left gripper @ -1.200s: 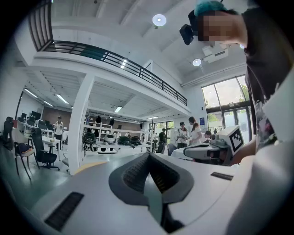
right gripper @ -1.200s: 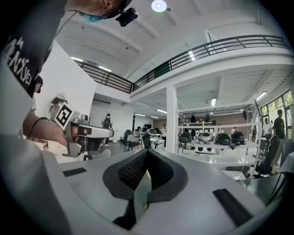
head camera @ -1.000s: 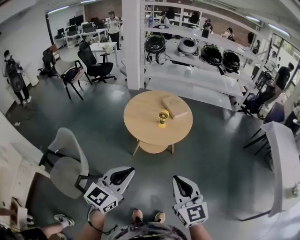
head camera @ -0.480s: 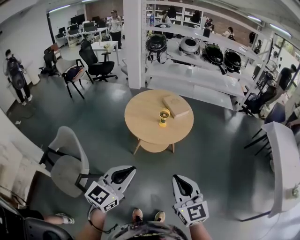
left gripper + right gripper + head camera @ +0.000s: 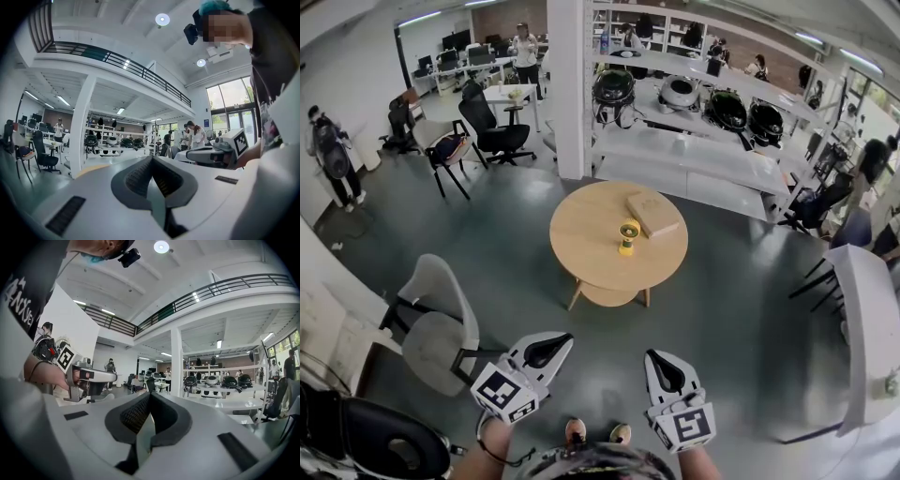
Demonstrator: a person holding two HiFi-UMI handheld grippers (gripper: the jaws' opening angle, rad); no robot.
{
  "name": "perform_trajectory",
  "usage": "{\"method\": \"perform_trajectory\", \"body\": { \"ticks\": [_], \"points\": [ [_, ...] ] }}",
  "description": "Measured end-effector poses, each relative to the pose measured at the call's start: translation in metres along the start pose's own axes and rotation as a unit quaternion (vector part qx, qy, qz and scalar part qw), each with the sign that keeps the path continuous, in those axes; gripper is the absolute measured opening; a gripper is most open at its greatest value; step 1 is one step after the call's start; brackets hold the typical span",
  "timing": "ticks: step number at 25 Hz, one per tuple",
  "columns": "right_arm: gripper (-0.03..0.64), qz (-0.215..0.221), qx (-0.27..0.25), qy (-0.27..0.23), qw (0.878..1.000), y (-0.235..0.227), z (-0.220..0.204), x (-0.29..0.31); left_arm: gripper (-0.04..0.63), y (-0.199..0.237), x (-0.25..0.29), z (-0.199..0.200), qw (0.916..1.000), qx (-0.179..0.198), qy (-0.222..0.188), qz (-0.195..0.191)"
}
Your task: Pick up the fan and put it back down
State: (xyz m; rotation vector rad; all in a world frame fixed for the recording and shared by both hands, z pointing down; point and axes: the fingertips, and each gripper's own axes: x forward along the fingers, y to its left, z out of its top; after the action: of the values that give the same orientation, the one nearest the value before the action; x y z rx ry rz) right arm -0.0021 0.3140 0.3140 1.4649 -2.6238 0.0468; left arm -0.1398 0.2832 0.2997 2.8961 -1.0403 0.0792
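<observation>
Wood-topped and round, the table [image 5: 581, 253] sits in the middle of the head view on a grey floor [image 5: 722, 309]. The small yellow fan [image 5: 626, 236] stands upright on it, slightly right of the tabletop's centre. It is just beside a flat tan box [image 5: 653, 214], which lies toward the upper right of the tabletop. Both grippers are at the bottom of that frame, well apart from the table and the fan. The left gripper [image 5: 551, 343] is left of centre and the right gripper [image 5: 656, 359] is right of centre, side by side with a gap between them. Both point up the frame toward the table. In the left gripper view its fingers [image 5: 133, 178] are pressed together with nothing between them. The right gripper view shows the same: fingers [image 5: 136, 416] together and empty. A pale grey chair [image 5: 436, 328] stands at the lower left of the head view, near the left gripper. A white pillar [image 5: 567, 84] rises behind the table at the upper middle.
</observation>
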Motion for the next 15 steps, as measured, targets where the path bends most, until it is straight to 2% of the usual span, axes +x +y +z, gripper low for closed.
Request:
{"method": "perform_trajectory", "body": {
  "ticks": [15],
  "points": [
    [0.003,0.003,0.004,0.002,1.000,-0.0012,0.0001,0.0019,0.017,0.0004,0.0013,0.0012,1.0000,-0.003,0.001,0.001]
  ]
}}
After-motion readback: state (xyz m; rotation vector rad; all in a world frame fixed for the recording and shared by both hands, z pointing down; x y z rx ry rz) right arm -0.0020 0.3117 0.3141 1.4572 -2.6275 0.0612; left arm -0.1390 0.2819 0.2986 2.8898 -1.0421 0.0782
